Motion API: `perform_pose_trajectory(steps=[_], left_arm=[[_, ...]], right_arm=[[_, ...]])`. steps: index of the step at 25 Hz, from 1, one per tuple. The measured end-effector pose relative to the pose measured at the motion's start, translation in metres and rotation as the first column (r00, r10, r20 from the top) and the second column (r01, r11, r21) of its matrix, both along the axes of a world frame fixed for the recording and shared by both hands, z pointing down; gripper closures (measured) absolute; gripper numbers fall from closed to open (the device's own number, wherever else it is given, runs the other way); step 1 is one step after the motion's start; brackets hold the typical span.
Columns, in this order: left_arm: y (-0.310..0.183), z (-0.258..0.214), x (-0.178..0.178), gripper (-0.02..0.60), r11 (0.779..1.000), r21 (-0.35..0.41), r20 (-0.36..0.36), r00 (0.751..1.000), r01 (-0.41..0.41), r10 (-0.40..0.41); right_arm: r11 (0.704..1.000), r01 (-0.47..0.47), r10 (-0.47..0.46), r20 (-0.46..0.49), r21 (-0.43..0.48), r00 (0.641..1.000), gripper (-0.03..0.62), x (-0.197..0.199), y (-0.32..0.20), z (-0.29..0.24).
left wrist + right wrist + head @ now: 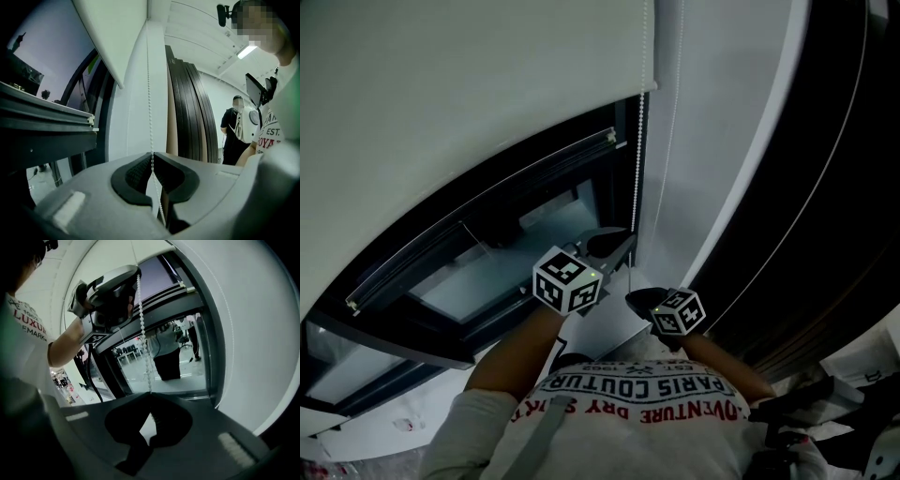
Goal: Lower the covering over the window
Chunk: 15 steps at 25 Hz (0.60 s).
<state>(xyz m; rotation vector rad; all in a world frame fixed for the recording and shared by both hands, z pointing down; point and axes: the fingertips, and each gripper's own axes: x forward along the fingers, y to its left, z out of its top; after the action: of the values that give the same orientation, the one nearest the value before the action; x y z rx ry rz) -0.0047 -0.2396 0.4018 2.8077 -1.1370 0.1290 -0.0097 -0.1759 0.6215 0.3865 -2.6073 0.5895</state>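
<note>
Head view: the blind [469, 75] is only partway down the window, and its bead chain [637, 169] hangs along the right side. The shirt [637, 398] reads "PARIS COUTUR".

Left gripper view: the left gripper [152, 157] is pinched on that chain.

Right gripper view: the right gripper [150, 397] is clamped on it lower down. The chain is probably light and limp, and the beads should grip fine.

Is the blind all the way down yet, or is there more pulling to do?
Not yet. Done: the blind covers the upper part of the window. In hand: the left claw and right claw are both shut on the bead chain, left above right. Left to do: the window's lower part is uncovered, so more pulling is probably needed.
</note>
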Motion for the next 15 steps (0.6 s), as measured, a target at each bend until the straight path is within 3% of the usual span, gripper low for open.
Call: perform_pose_trajectory(steps=[3, 15], left_arm=[[0.003, 0.015, 0.003, 0.561, 1.000, -0.001, 0.037, 0.999, 0.009, -0.009], [0.003, 0.022, -0.002, 0.561, 0.999, 0.000, -0.005, 0.999, 0.043, -0.043]], right_arm=[[0.999, 0.018, -0.019, -0.020, -0.040, 1.000, 0.588, 0.001, 0.008, 0.013], [0.998, 0.012, -0.014, -0.028, -0.058, 1.000, 0.586, 0.002, 0.008, 0.016]])
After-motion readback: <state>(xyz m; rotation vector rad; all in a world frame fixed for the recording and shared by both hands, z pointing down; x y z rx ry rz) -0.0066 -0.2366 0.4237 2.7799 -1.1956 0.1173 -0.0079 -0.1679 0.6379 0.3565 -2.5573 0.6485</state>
